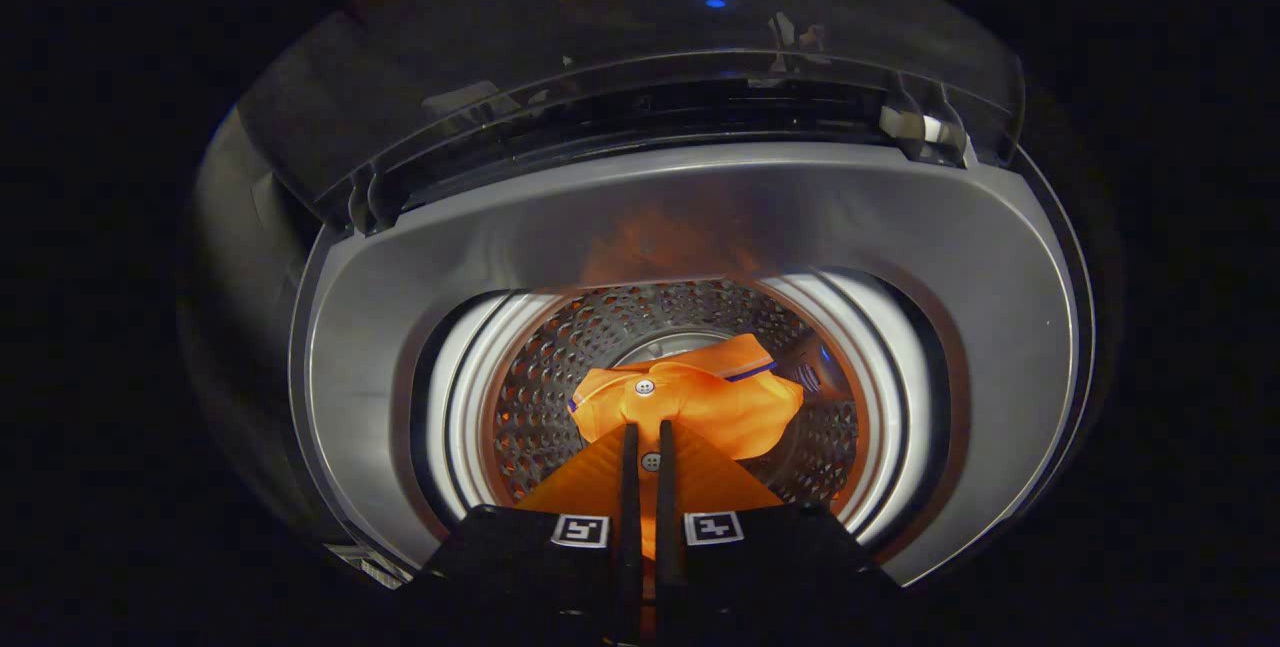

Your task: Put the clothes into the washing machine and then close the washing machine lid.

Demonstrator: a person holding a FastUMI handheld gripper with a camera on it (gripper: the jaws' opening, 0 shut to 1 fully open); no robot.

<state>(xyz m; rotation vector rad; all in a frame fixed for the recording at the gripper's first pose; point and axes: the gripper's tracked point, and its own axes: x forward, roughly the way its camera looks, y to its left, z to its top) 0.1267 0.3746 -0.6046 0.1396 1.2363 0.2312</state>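
Note:
An orange shirt (690, 407) with white buttons and a collar hangs from my gripper (647, 432), which is shut on its fabric. The cloth drapes down over the open mouth of the washing machine's perforated steel drum (560, 377). The shirt's collar end droops ahead of the fingertips, inside the drum opening. The machine's transparent lid (620, 57) stands raised behind the opening.
The grey top ring of the washing machine (380, 327) surrounds the drum opening. The lid's hinges (920, 122) sit at the back of the ring. Everything around the machine is dark.

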